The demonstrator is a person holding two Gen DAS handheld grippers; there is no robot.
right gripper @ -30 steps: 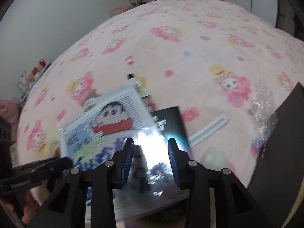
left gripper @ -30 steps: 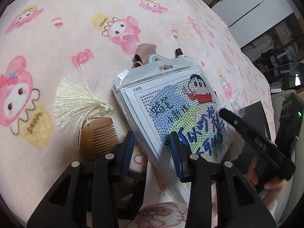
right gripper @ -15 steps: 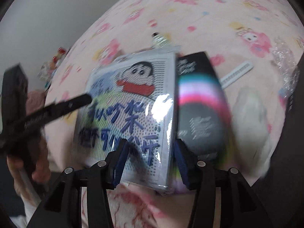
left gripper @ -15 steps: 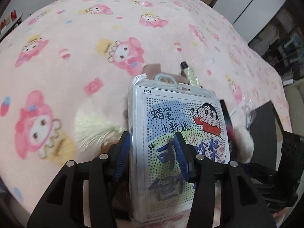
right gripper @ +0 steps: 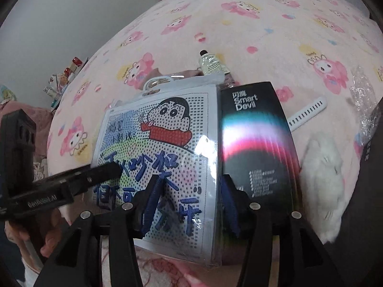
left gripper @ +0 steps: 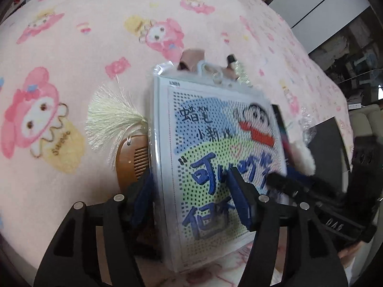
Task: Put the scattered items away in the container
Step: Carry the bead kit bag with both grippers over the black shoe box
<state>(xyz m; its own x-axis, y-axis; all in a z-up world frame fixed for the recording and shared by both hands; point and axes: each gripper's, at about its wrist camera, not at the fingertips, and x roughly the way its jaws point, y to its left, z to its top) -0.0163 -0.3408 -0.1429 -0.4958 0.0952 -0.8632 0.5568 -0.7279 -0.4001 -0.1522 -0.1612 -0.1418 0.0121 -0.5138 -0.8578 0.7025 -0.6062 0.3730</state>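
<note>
A cartoon bead-kit packet [left gripper: 215, 157] in clear plastic leans face-up over the pink blanket. My left gripper [left gripper: 192, 199] straddles its left edge; the jaws are opening and the pads stand off it. In the right wrist view the packet [right gripper: 162, 143] lies beside a black "Smart Devil" box [right gripper: 253, 138]. My right gripper [right gripper: 191, 202] spans the seam between the two, its jaws opening as well. A dark container wall [right gripper: 366, 191] shows at the right edge.
A cream tassel [left gripper: 112, 119] and a wooden comb [left gripper: 134, 162] lie left of the packet. Behind it is a small bottle [right gripper: 210, 63]. A white strap [right gripper: 308, 112], a white fluffy item [right gripper: 323, 167] and crinkled plastic [right gripper: 363, 100] lie to the right. A hand [right gripper: 24, 234] holds the left gripper.
Both grippers' jaws have spread wider around the packet. The packet has swung from slanted to nearly square-on, and the black box now fills more of the right wrist view.
</note>
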